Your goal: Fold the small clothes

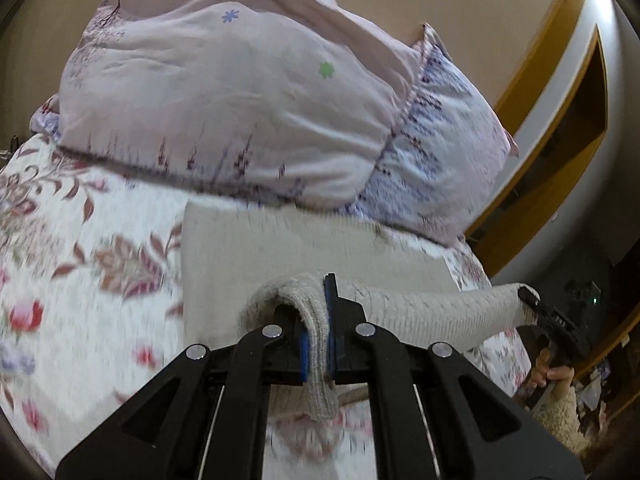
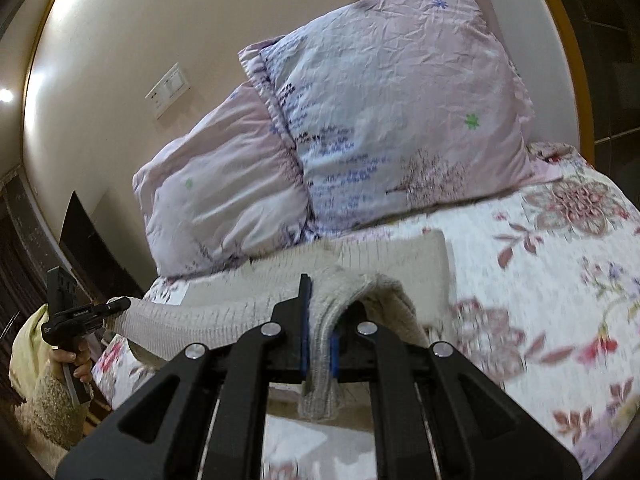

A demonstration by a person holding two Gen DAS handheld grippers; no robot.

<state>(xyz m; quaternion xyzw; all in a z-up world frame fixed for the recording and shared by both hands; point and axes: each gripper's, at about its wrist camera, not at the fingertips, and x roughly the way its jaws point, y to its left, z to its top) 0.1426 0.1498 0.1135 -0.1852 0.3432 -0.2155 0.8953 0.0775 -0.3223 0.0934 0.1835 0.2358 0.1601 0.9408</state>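
Grey knitted garment (image 1: 424, 312) hangs stretched between two grippers above a flowered bed (image 1: 80, 264), in front of pink pillows (image 1: 240, 120). Left gripper (image 1: 318, 344) has its jaws clamped on one folded edge; right gripper (image 2: 320, 344) has its jaws clamped on the other. Its far part lies flat on the bed. To fold well, both hands should likely keep level, hold the edge taut, and lay it evenly over that flat part so corners meet.
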